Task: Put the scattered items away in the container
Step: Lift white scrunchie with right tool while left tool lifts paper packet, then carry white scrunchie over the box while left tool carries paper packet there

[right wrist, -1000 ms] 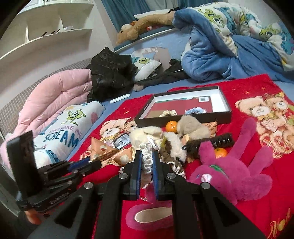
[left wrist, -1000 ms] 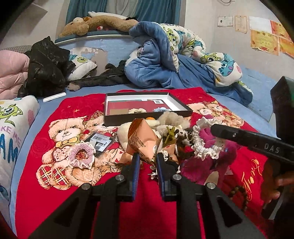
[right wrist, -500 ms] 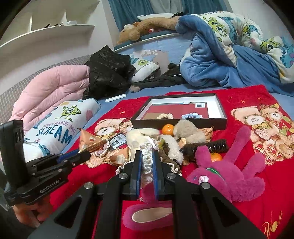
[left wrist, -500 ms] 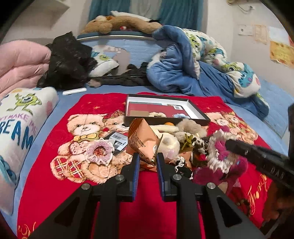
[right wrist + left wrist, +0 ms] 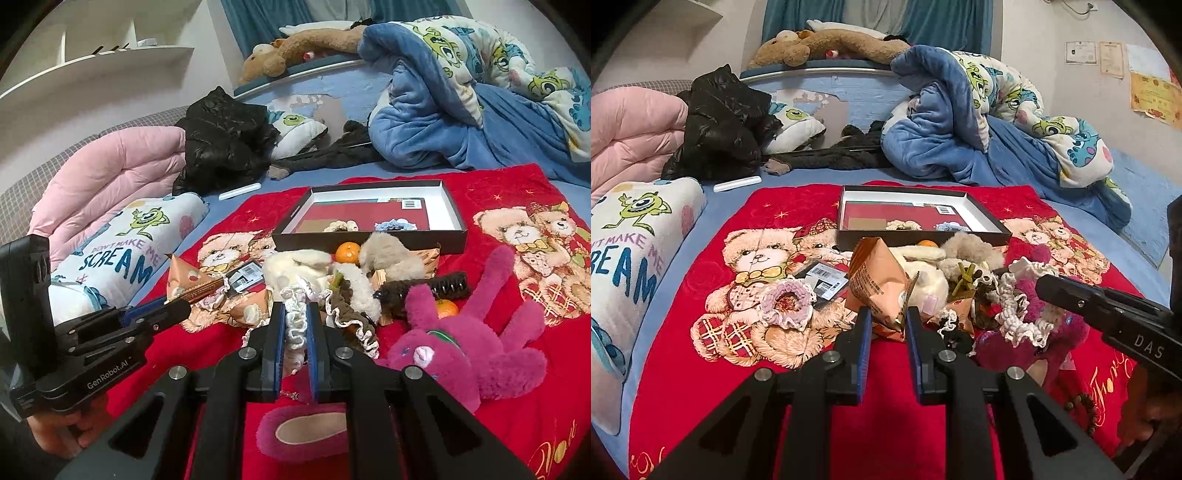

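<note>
My left gripper point(image 5: 885, 318) is shut on an orange snack packet point(image 5: 877, 282), lifted above the red blanket. My right gripper point(image 5: 295, 314) is shut on a white lace scrunchie point(image 5: 295, 325), which also hangs from its tips in the left wrist view as a white lace scrunchie point(image 5: 1015, 314). The black shallow box point(image 5: 923, 242) lies beyond the pile, holding two small scrunchies on a red lining. Between box and grippers lies a heap: cream plush toy point(image 5: 299, 264), oranges point(image 5: 348, 252), black hair claw point(image 5: 424, 286), magenta plush rabbit point(image 5: 461, 343).
A pink crochet scrunchie point(image 5: 786, 301) and a barcoded black packet point(image 5: 822, 280) lie left of the heap. A monster-print pillow point(image 5: 624, 251), pink quilt point(image 5: 110, 177), black jacket point(image 5: 724, 125) and blue blanket point(image 5: 979, 129) ring the red blanket. A hand point(image 5: 55, 432) holds the left gripper.
The left wrist view has swung rightward across the bed, so the box now sits more central. Both grippers keep their holds on the packet and the scrunchie.
</note>
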Available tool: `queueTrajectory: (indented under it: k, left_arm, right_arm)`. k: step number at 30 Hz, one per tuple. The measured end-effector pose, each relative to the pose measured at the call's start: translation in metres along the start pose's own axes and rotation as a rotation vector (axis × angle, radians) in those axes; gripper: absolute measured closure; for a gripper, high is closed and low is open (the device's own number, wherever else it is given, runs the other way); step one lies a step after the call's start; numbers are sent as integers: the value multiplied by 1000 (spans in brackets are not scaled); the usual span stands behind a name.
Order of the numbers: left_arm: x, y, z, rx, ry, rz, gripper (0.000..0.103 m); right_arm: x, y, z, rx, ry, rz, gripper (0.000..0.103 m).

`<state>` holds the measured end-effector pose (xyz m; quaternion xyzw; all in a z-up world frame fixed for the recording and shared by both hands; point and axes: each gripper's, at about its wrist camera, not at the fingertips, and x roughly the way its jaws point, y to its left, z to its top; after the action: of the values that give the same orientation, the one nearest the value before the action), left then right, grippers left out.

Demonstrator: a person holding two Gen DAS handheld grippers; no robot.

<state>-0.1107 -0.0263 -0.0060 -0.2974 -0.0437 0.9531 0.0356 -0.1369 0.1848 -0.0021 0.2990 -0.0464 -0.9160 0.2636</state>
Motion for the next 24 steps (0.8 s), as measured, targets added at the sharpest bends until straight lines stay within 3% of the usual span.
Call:
queueTrajectory:
  k: [11, 24]
  left_arm:
    - [23, -8, 10, -6, 51, -37, 84]
    - [77, -9, 51, -12, 90, -52, 84]
  right_arm:
    - [2, -6, 11, 12, -10, -16, 92]
    - [37, -30, 53, 57, -15, -40, 92]
